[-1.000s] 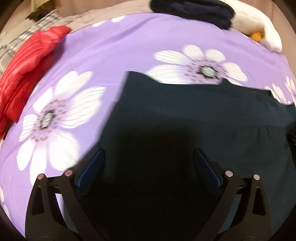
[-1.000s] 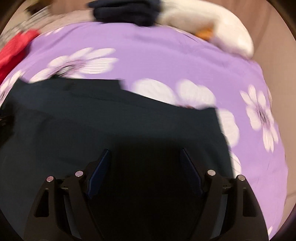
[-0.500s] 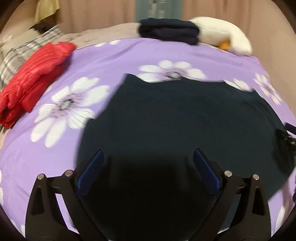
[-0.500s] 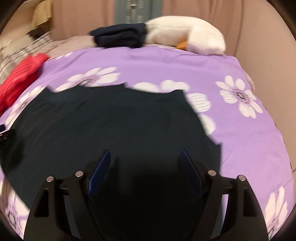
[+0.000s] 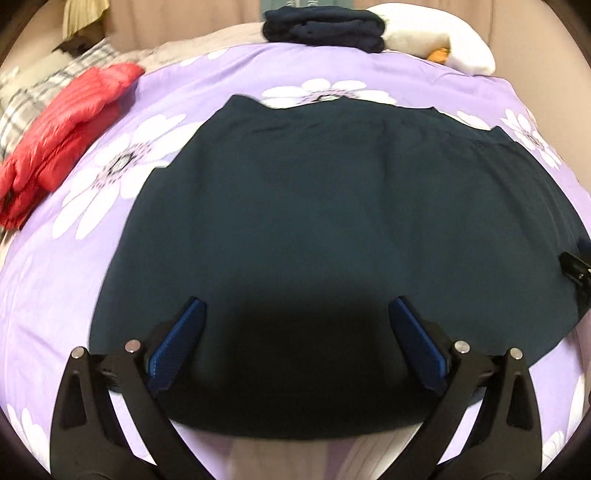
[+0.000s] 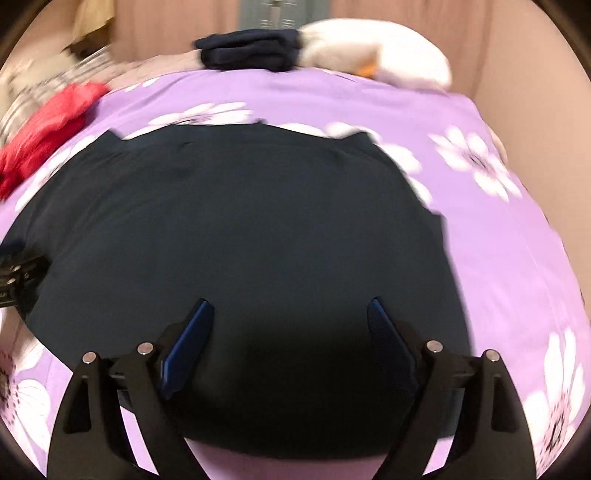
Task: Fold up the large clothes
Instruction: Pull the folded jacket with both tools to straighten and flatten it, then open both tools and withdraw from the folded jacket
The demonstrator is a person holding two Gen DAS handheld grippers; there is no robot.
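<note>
— One dark garment (image 5: pixel 332 221), spread flat on the bed (image 5: pixel 74 258), its near hem at the bed's edge just beneath me. That is the piece I am to fold.

— And your jaws?

— Both pairs stand apart and hold nothing. My left gripper (image 5: pixel 295 328) hovers over the near hem toward one side, my right gripper (image 6: pixel 286 325) over the same hem toward the other.

— What else is about?

— A red jacket (image 5: pixel 62 140) lies off to the left, well apart. A folded dark pile (image 5: pixel 325 24) sits at the far end, touching a white plush toy (image 5: pixel 443 40).

— What could go wrong?

— The cloth looks thin and limp. If I pinch only the top layer, the lower one may stay behind and the fold bunch. If my two grips are uneven, the hem may land crooked. I might also catch the purple cover with it.
</note>
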